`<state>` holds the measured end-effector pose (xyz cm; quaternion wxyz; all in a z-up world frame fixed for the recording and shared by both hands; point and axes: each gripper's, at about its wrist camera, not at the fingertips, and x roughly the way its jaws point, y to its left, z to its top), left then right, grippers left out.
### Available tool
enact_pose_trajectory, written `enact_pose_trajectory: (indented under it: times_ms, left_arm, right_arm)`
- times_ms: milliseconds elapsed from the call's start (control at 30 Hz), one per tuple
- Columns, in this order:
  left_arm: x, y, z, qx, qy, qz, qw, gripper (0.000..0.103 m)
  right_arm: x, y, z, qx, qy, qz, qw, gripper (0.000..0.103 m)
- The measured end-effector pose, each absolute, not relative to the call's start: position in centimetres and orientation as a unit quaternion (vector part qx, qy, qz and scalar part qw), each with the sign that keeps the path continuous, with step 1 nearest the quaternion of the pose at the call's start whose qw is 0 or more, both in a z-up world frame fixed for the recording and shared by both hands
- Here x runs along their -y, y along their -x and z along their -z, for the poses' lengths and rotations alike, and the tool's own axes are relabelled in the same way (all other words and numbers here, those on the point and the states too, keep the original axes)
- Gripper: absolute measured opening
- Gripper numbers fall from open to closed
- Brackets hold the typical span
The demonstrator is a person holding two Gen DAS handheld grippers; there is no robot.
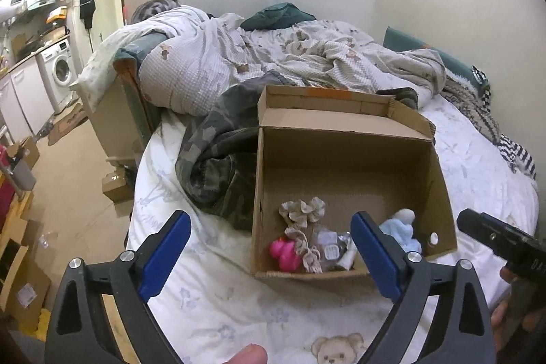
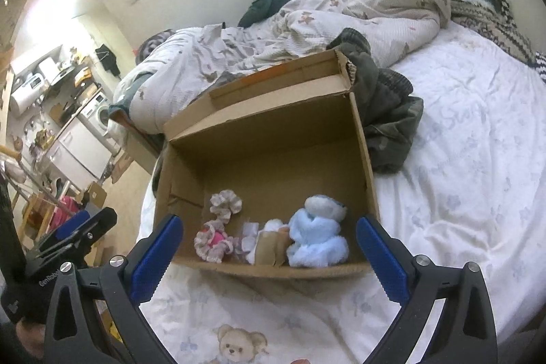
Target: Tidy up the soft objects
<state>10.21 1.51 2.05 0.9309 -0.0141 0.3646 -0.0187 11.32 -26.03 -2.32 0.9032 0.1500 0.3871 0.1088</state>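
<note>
While both grippers, left point(image 1: 271, 256) and right point(image 2: 269, 258), hover with jaws wide open and empty, soft toys sit inside the cardboard box point(image 2: 367, 156) on the bed point(image 2: 460, 176); likely between placements, next needs another soft item, maybe the camo garment point(image 1: 218, 166).

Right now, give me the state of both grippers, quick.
Left gripper: open, holding nothing, fingers spread in front of the cardboard box.
Right gripper: open, holding nothing, fingers spread at the box's near edge.
</note>
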Motion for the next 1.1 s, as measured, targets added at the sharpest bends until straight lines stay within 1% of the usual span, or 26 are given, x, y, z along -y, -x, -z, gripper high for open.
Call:
enact_pose_trajectory:
  times_ms: [67, 167, 233, 367, 500, 733, 1100]
  left_arm:
    - [-1.5, -9.4, -2.2, -0.364, 0.016, 0.02, 0.931, 0.099]
    - [-1.5, -8.3, -2.1, -0.367, 0.017, 0.02, 0.93, 0.1]
    - [-1.5, -7.7, -2.1, -0.364, 0.018, 0.021, 0.931, 0.103]
    - [-1.1, -7.7, -1.6, -0.366, 0.009, 0.024, 0.93, 0.102]
    - [-1.3, -8.3, -0.6, -0.386, 0.012, 0.021, 0.922, 0.102]
    - [-1.9, -8.5, -0.4, -0.391, 0.032, 0.017, 0.92, 0.102]
    - [-1.3, -8.2, -0.6, -0.387, 0.024, 0.028, 0.921, 0.102]
  right_arm:
    - [25.6, -10.6, 2.3, -0.384, -0.14, -0.113, 0.906, 0.103]
    - [25.2, -9.6, 2.6, -0.385, -0.135, -0.114, 0.906, 0.103]
    - [25.1, -9.2, 3.0, -0.39, -0.138, -0.112, 0.903, 0.103]
    - [24.8, -9.4, 3.5, -0.397, -0.133, -0.105, 0.902, 0.103]
    - [24.7, -9.6, 3.8, -0.4, -0.13, -0.1, 0.902, 0.103]
    - [24.6, -9.5, 3.8, -0.399, -0.126, -0.098, 0.903, 0.103]
    - [24.6, -9.6, 3.8, -0.4, -0.121, -0.094, 0.903, 0.103]
